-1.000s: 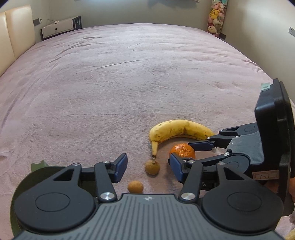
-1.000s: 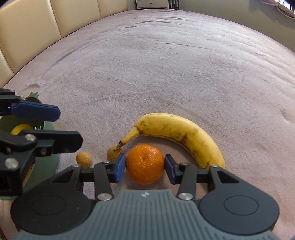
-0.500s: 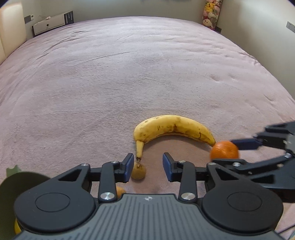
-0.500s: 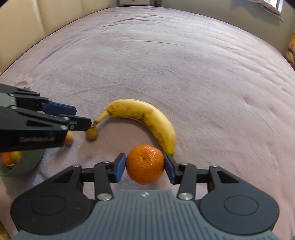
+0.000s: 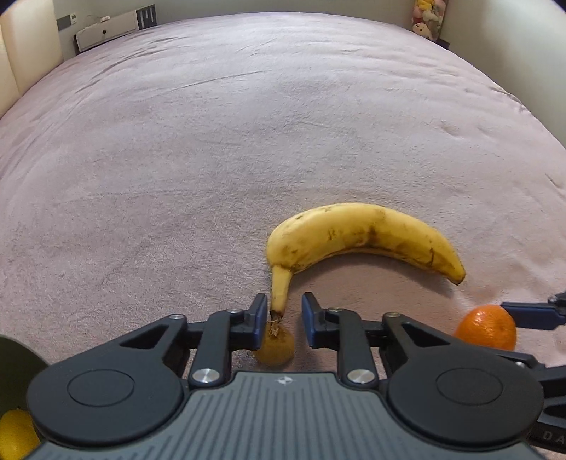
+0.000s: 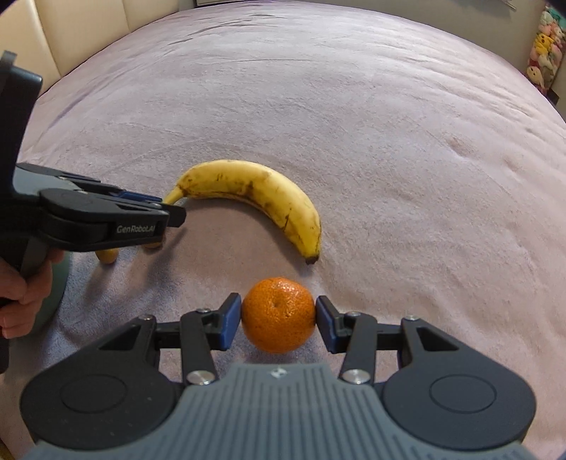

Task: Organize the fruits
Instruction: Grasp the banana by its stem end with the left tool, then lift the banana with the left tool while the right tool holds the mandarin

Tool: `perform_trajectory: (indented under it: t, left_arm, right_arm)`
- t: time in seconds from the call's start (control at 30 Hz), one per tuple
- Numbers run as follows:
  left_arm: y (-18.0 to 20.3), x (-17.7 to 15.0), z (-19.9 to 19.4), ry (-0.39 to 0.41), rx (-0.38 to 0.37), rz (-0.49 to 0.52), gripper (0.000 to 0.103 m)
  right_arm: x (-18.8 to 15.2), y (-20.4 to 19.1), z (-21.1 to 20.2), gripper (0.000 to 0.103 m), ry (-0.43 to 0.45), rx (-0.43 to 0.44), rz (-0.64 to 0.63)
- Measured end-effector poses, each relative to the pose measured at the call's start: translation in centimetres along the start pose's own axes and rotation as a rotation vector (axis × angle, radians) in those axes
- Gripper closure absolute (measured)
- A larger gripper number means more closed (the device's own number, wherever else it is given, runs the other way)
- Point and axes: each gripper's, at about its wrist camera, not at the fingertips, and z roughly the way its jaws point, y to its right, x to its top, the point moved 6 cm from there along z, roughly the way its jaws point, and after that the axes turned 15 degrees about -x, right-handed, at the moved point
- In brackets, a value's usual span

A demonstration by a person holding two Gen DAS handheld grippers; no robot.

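A yellow banana [image 5: 368, 237] lies on the pink blanket; it also shows in the right wrist view [image 6: 254, 191]. My left gripper [image 5: 281, 320] is open, its jaws on either side of the banana's stem tip, with a small brown round fruit [image 5: 275, 348] just below. My right gripper [image 6: 279, 316] is shut on an orange tangerine [image 6: 278, 315], held near the banana's far tip; the tangerine shows at the right in the left wrist view [image 5: 486, 327]. Another small brown fruit [image 6: 107, 255] lies under the left gripper.
A dark green bowl [image 5: 14, 361] with a yellow fruit [image 5: 16, 438] in it sits at the lower left. A padded headboard [image 6: 70, 32] and stuffed toys [image 6: 544, 53] border the bed.
My left gripper has moved forward onto the banana's stem end. My right gripper has carried the tangerine back and to the right, away from the banana's curve.
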Motion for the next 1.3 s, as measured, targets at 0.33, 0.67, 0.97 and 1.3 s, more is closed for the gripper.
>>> perform_trajectory:
  t: [0.33, 0.67, 0.97, 1.3]
  left_arm:
    - [2.8, 0.6, -2.7, 0.045, 0.027, 0.067, 0.094]
    - [3.5, -2.5, -6.0, -0.011, 0.059, -0.118, 0.094]
    - [5.4, -8.3, -11.1, -0.049, 0.068, -0.250, 0.094]
    - [4.8, -13.5, -13.3, -0.052, 0.000, -0.313, 0.093]
  right_arm:
    - [-1.1, 0.9, -1.5, 0.059, -0.027, -0.014, 0.066]
    - [-2.3, 1.5, -5.8, 0.059, 0.009, -0.069, 0.105]
    - [-5.6, 0.3, -8.1, 0.059, -0.029, -0.041, 0.145]
    - [-8.7, -2.8, -7.4, 0.059, -0.061, -0.014, 0.068]
